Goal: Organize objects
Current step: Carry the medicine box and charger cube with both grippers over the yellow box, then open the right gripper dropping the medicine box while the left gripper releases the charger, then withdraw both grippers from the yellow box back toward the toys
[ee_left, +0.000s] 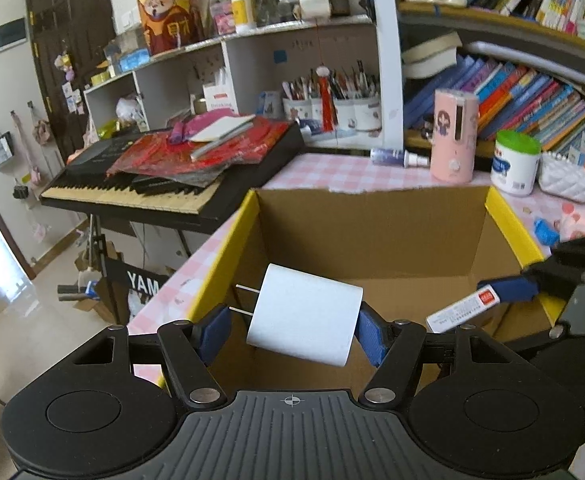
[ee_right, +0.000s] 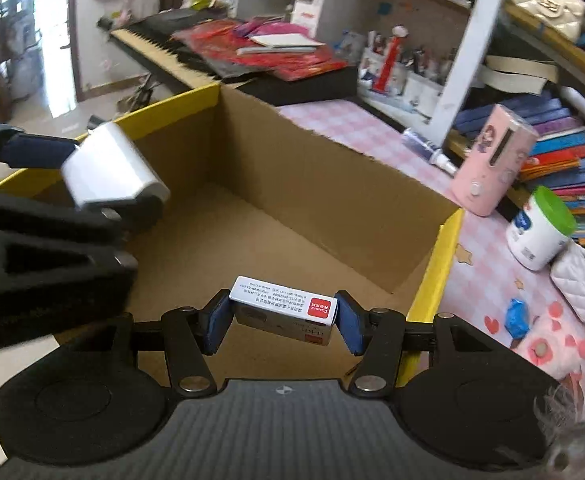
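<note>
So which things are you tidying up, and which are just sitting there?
Being tidied:
- charger, in the left gripper
- small box, in the right gripper
- cardboard box, where they look headed

Just sitting there:
- pink cylinder
- green-lidded tub
- keyboard
- books

White two-prong charger point(ee_left: 306, 314) held above open, bare cardboard box point(ee_left: 372, 232), small white red-labelled carton point(ee_right: 284, 310) likewise

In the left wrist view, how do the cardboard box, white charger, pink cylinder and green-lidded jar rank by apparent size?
1. cardboard box
2. white charger, enlarged by nearness to the camera
3. pink cylinder
4. green-lidded jar, close to the cylinder
</note>
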Available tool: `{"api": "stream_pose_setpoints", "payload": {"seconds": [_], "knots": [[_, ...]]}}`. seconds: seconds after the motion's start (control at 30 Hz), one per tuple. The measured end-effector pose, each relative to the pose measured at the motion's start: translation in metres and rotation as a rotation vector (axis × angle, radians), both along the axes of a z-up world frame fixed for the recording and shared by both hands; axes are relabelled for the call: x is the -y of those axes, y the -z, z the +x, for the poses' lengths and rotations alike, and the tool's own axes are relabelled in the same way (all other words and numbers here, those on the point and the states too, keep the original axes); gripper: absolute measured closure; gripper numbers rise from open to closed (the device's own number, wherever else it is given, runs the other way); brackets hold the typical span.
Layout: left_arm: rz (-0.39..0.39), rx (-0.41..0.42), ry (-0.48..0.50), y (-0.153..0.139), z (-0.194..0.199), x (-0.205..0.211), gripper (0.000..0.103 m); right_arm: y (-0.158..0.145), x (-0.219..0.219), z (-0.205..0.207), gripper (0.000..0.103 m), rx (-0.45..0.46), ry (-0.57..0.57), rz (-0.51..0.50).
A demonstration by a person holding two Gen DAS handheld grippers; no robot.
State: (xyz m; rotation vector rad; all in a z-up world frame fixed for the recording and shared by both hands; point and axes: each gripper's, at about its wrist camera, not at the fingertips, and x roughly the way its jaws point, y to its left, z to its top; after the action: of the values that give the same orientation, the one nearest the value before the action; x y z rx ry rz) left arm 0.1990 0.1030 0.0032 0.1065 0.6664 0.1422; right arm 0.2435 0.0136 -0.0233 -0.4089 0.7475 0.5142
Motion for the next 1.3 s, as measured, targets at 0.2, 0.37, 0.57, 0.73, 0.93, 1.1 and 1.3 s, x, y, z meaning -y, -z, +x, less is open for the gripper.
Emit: {"api": "stream_pose_setpoints", "payload": {"seconds": [0.2,0.37,0.57,0.73,0.93,1.1,1.3], "knots": [[-0.026,-0.047,-0.028,0.010,0.009,-0.002,0.036,0.001,0.000,0.008,0.050,-0.010,-0.051,-0.029],[-0.042,-0.060,-0.046,0.014,0.008,-0.007,0.036,0.001,0.000,0.009,0.049,-0.012,-0.054,-0.030],[-0.039,-0.017,-0.042,0.007,0.002,-0.006,0.029,-0.002,0.004,0.005,0.039,0.019,-0.013,0.000],[-0.031,0.066,-0.027,-0.010,-0.014,-0.003,0.018,-0.010,0.008,-0.006,0.026,0.058,0.043,0.035],[-0.065,0.123,-0.059,-0.029,-0.035,-0.010,0.012,-0.025,0.017,-0.032,0.014,0.106,0.121,0.105],[-0.113,0.170,-0.114,-0.041,-0.056,-0.023,0.005,-0.037,0.017,-0.061,0.008,0.174,0.204,0.113],[-0.111,0.162,-0.144,-0.038,-0.077,-0.033,0.003,-0.042,0.017,-0.089,0.001,0.195,0.293,0.114]]}}
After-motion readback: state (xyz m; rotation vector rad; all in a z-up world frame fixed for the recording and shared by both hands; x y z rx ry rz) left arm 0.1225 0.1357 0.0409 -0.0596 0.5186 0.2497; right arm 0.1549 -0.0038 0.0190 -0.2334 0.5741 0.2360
